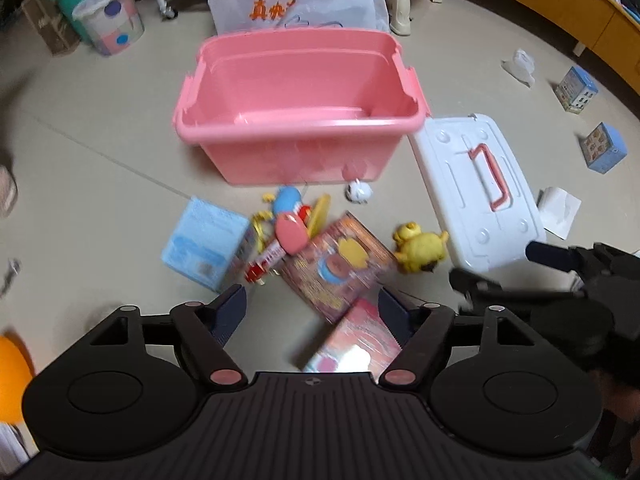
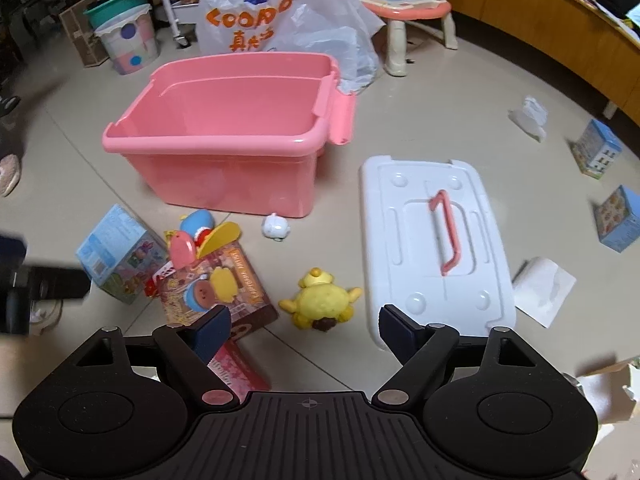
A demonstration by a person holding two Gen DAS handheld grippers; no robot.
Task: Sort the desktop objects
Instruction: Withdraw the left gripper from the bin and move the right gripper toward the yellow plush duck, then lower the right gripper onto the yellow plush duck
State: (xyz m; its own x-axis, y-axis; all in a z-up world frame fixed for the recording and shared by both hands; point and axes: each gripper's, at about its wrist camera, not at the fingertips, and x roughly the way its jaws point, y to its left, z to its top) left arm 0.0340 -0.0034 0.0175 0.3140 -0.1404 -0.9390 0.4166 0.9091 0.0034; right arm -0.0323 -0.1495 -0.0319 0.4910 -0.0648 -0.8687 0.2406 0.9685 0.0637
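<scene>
An empty pink storage bin (image 1: 298,120) (image 2: 224,136) stands on the floor, its white lid (image 1: 476,192) (image 2: 434,240) lying to its right. In front lie a blue box (image 1: 208,240) (image 2: 120,256), a red picture box (image 1: 340,264) (image 2: 216,288), a pink box (image 1: 356,344) (image 2: 236,364), a yellow plush chick (image 1: 420,246) (image 2: 320,300), a small white toy (image 1: 358,191) (image 2: 276,227) and a heap of plastic toys (image 1: 292,220) (image 2: 196,240). My left gripper (image 1: 312,312) is open and empty above the red and pink boxes. My right gripper (image 2: 306,326) is open and empty above the chick; it also shows in the left wrist view (image 1: 560,276).
A white shopping bag (image 2: 280,20) and a small pink table (image 2: 404,4) stand behind the bin. Two blue cartons (image 2: 620,220) (image 2: 598,152) and white papers (image 2: 542,290) lie at the right. Patterned buckets (image 2: 128,44) stand back left. A wooden counter (image 2: 560,20) curves along the right.
</scene>
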